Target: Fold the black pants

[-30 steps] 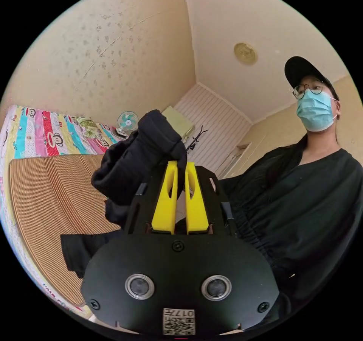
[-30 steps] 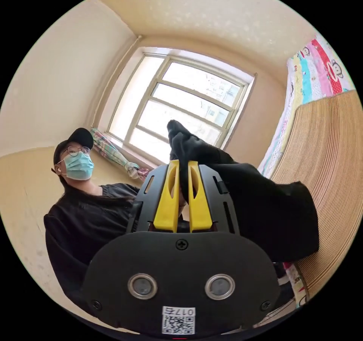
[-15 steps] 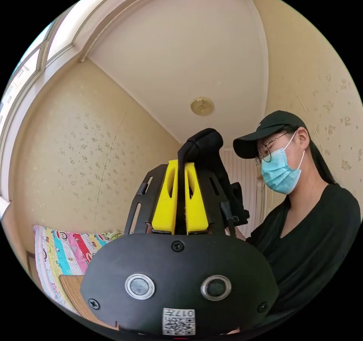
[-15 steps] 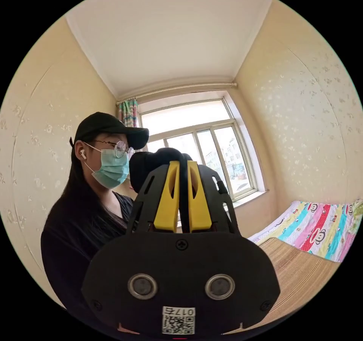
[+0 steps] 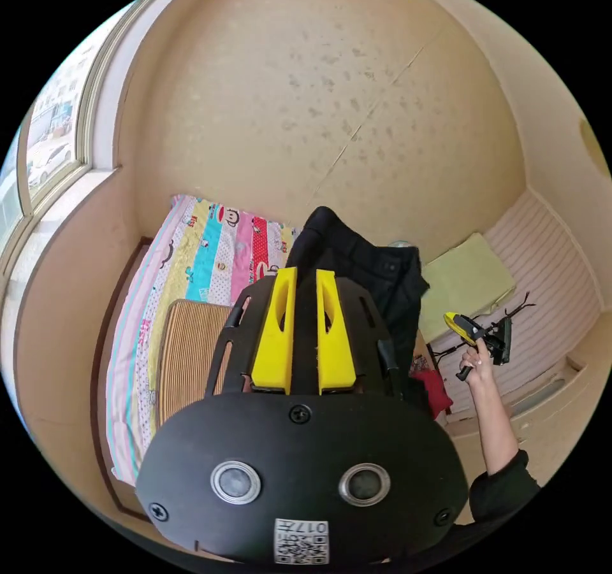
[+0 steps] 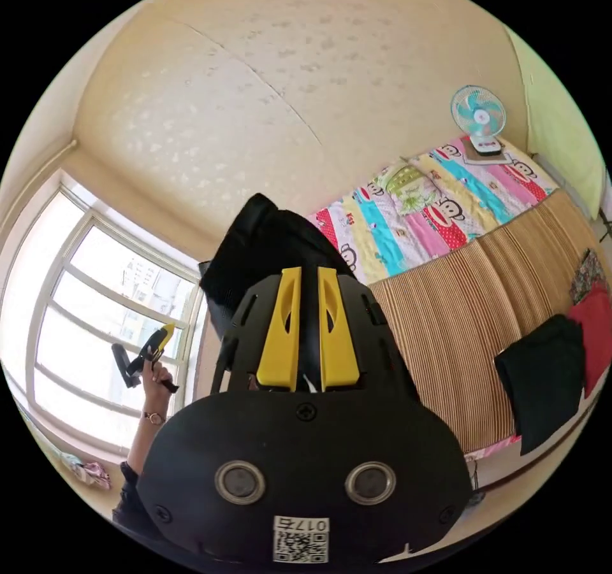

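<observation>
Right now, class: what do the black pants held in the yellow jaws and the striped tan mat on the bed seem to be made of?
Black pants: soft matte woven cloth, probably cotton; it bunches and drapes. Striped tan mat: likely woven bamboo or straw; fine parallel ribs, lying flat.

We are in a bedroom of a home: a bed (image 6: pixel 446 294) runs along a wall papered in a pale yellow floral print (image 5: pixel 331 102), made up with a striped cartoon sheet (image 6: pixel 408 217) and a woven straw mat (image 6: pixel 459 332) laid over it. A small desk fan (image 6: pixel 478 115) stands at one end of the bed (beside it a pale green panel (image 5: pixel 465 281)), and folded clothes, black (image 6: pixel 542 376) and red (image 6: pixel 593 332), lie on the mat's edge. A large multi-pane window (image 6: pixel 95 319) with a deep sill lets daylight in, and a coat rack (image 5: pixel 516 309) stands against a white slatted wall.
</observation>
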Demonstrator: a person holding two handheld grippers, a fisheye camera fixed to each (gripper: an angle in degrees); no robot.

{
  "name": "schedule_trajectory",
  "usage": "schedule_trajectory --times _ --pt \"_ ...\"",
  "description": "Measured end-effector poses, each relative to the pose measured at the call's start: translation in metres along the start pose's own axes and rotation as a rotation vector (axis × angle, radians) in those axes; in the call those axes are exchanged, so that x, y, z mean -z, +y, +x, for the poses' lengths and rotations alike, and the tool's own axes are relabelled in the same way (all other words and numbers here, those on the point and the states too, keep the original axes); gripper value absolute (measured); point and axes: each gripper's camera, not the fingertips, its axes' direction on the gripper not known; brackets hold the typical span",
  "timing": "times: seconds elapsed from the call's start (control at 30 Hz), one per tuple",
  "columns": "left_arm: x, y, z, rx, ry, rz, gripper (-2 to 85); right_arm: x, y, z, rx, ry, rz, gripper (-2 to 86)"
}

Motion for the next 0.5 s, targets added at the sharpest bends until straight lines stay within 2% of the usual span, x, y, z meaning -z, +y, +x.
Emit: schedule_trajectory --times 0.03,0.13,0.2,0.3,0.4,0.5 --pt "-0.015 0.012 -0.015 0.0 0.004 -0.03 6.3 -0.013 0.01 0.013 0.013 -0.001 -0.03 4.2" --pt "-0.101 0.092 -0.093 0.029 -0.065 -0.282 6.4 -0.086 0.078 0.096 -0.043 0.126 -0.283 5.3" --pt "-0.166 0.175 -0.15 0.081 -0.119 -0.54 6.4 -0.136 0.147 0.167 -0.141 0.251 -0.515 6.8" --pt "-0.218 0.268 -0.188 0.103 -0.104 -0.774 6.4 -0.155 0.216 0.231 -0.238 0.346 -0.665 8.0" --pt "-0.247 0.321 -0.199 0.064 -0.098 -0.885 6.8 -0.152 0.253 0.273 -0.318 0.387 -0.715 8.9" --pt "-0.261 0.347 -0.212 0.084 -0.105 -0.867 7.8 -0.142 0.259 0.301 -0.329 0.453 -0.705 9.7"
